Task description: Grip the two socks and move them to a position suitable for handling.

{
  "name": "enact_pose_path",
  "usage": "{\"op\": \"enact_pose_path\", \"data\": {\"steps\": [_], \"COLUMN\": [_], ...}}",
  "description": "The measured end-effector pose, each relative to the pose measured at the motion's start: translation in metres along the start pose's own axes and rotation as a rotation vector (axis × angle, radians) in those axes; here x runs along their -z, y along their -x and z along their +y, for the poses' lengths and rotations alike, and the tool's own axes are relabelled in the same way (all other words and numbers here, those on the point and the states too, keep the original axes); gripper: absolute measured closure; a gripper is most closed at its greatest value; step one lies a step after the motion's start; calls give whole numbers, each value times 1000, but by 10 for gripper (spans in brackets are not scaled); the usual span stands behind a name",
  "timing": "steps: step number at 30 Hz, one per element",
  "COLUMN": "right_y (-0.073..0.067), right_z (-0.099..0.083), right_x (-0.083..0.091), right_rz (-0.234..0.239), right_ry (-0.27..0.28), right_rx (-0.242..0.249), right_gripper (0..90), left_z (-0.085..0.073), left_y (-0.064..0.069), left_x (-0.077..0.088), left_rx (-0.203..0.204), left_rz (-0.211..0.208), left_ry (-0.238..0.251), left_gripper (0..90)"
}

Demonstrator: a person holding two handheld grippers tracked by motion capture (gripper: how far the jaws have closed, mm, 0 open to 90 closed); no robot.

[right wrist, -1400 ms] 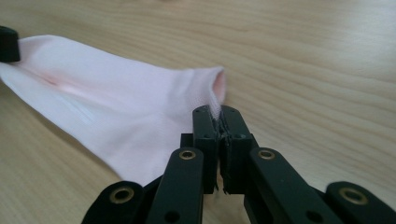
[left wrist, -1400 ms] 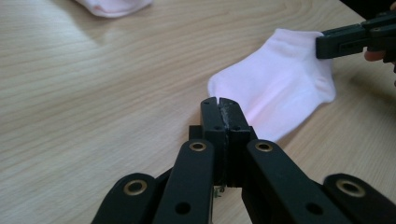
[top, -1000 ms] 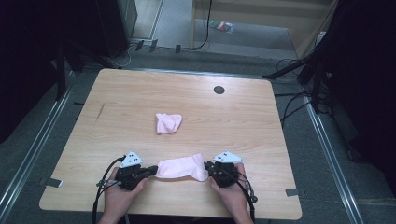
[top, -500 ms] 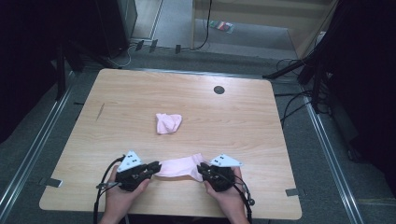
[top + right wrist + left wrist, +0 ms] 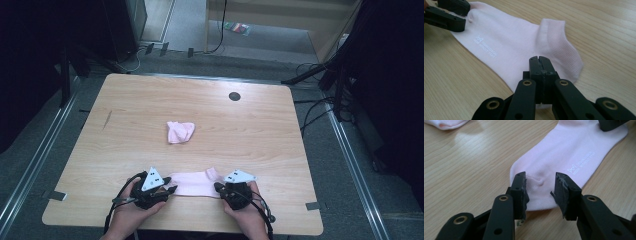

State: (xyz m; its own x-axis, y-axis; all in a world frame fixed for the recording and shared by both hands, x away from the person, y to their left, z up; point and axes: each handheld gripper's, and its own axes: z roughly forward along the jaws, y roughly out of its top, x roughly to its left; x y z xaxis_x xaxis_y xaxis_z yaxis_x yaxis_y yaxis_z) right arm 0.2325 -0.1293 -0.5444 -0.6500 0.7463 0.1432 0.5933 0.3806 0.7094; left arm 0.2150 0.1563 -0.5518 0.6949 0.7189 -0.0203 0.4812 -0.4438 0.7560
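Observation:
A flat pink sock lies near the table's front edge between my two grippers. My left gripper is open and its jaws have just been opening. The sock's toe end lies between the pads, puckered, and they do not press it. My right gripper is shut on the sock's cuff end, beside the ribbed heel. In the high view the left gripper is at the sock's left end and the right gripper at its right end. A second pink sock lies bunched mid-table.
The wooden table has a dark round hole near its far edge. Cables lie on the floor to the right. Metal rails run along both sides of the table.
The left jaws have opened off the sock's toe end. The sock now lies straighter and flatter between the two hands, which have hardly moved.

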Motion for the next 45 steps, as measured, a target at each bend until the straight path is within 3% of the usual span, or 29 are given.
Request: {"op": "enact_pose_path", "data": {"steps": [6, 9, 10, 12, 14, 16, 18, 19, 20, 21, 26, 28, 30, 34, 36, 39, 43, 45], "right_y": [3, 10, 13, 17, 17, 15, 14, 14, 10, 9, 10, 13, 14, 13, 12, 11, 11, 11], "right_z": [-2, -2, -1, 2, 5, 6, 5, 5, 3, 3, 0, -1, -1, 5, 12, 22, 38, 46], "right_x": [1, 4, 7, 14, 18, 17, 12, 12, 5, 3, -3, -3, -3, 6, 12, 16, 16, 14], "right_rz": [15, 88, 106, 114, 67, 40, 49, 49, 32, 33, 7, 15, 17, 52, 51, 20, -63, -70], "right_ry": [3, 15, 41, 101, 145, 153, 134, 134, 102, 92, 58, 61, 64, 121, 150, 193, 236, 249], "right_rx": [-39, -127, -160, -201, -172, -148, -139, -139, -113, -106, -101, -109, -115, -122, -125, -108, -122, -122], "right_gripper": [900, 824, 832, 848, 857, 855, 845, 845, 842, 842, 847, 856, 823, 775, 748, 682, 454, 394], "left_z": [-1, -2, -2, -2, 1, 2, 0, 0, -2, -3, -2, -2, -3, 0, 1, -1, -6, -10], "left_y": [-1, -11, -14, -18, -19, -19, -18, -18, -16, -15, -12, -12, -15, -23, -30, -45, -72, -83], "left_x": [0, 2, 3, 8, 13, 15, 10, 10, 4, 2, 2, 2, 3, 13, 20, 27, 32, 34], "left_rx": [-8, 89, 107, 139, 147, 141, 132, 132, 104, 92, 73, 77, 93, 156, 180, 206, 320, 355], "left_rz": [-11, -106, -107, -122, -116, -91, -69, -69, -37, -32, -13, -23, -64, -124, -104, -35, 35, 76], "left_ry": [6, 24, 39, 94, 141, 144, 98, 98, 40, 27, 18, 22, 36, 154, 213, 275, 305, 319], "left_gripper": [646, 584, 524, 496, 507, 540, 546, 549, 552, 553, 551, 548, 511, 394, 333, 270, 137, 107]}}
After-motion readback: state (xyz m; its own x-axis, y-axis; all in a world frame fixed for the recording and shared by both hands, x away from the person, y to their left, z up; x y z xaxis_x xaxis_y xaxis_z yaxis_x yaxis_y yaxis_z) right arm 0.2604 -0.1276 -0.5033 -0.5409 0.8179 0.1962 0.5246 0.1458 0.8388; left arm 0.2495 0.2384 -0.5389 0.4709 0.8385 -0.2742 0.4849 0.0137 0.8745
